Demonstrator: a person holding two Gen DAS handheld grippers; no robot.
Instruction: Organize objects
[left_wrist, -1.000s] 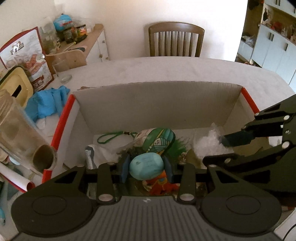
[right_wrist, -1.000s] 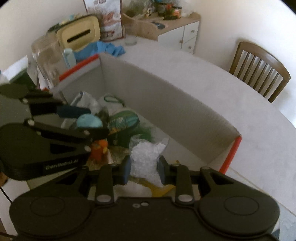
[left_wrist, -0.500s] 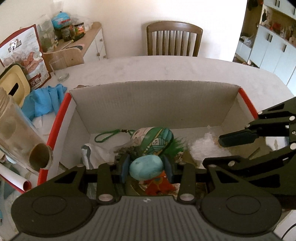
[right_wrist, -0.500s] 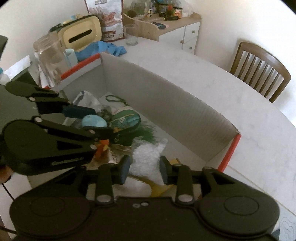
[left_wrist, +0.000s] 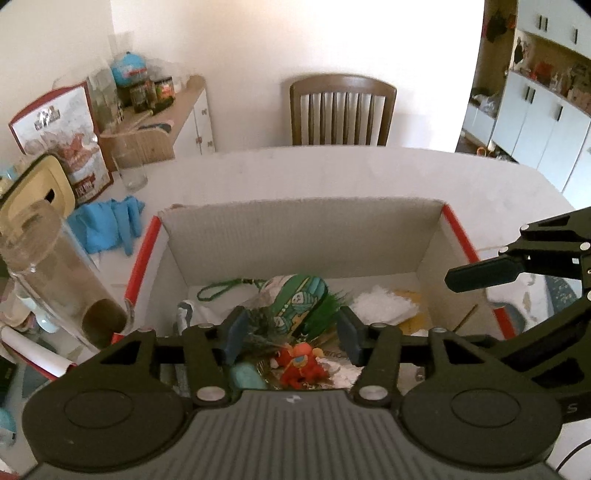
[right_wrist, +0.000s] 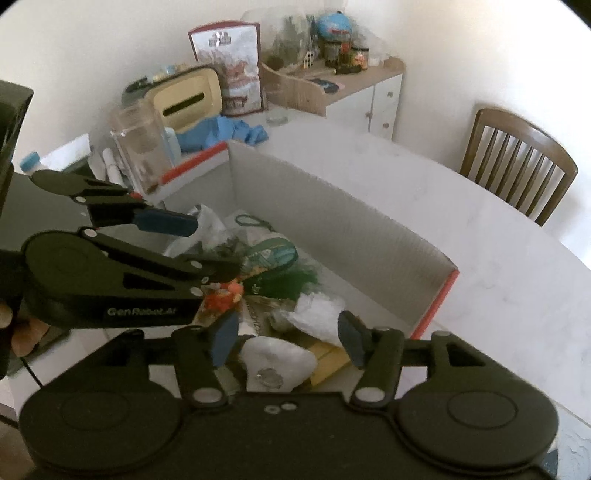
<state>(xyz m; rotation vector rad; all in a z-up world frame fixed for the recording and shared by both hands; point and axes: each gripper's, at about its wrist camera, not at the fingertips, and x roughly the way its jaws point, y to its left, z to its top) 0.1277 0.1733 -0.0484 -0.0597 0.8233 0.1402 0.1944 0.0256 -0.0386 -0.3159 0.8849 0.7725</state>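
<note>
Left gripper (left_wrist: 290, 334): jaws just spread, empty, above the cardboard box (left_wrist: 295, 229).
Right gripper (right_wrist: 286, 338): likewise parted, holding nothing.
Blue egg (left_wrist: 245, 374): in box, near edge.
White crinkly bag (right_wrist: 319, 314): in box.

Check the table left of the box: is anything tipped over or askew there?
Yes. A clear glass jar leans steeply against the cardboard box at its left red edge, not standing upright. Blue gloves lie crumpled behind it. Nothing looks spilled.
</note>
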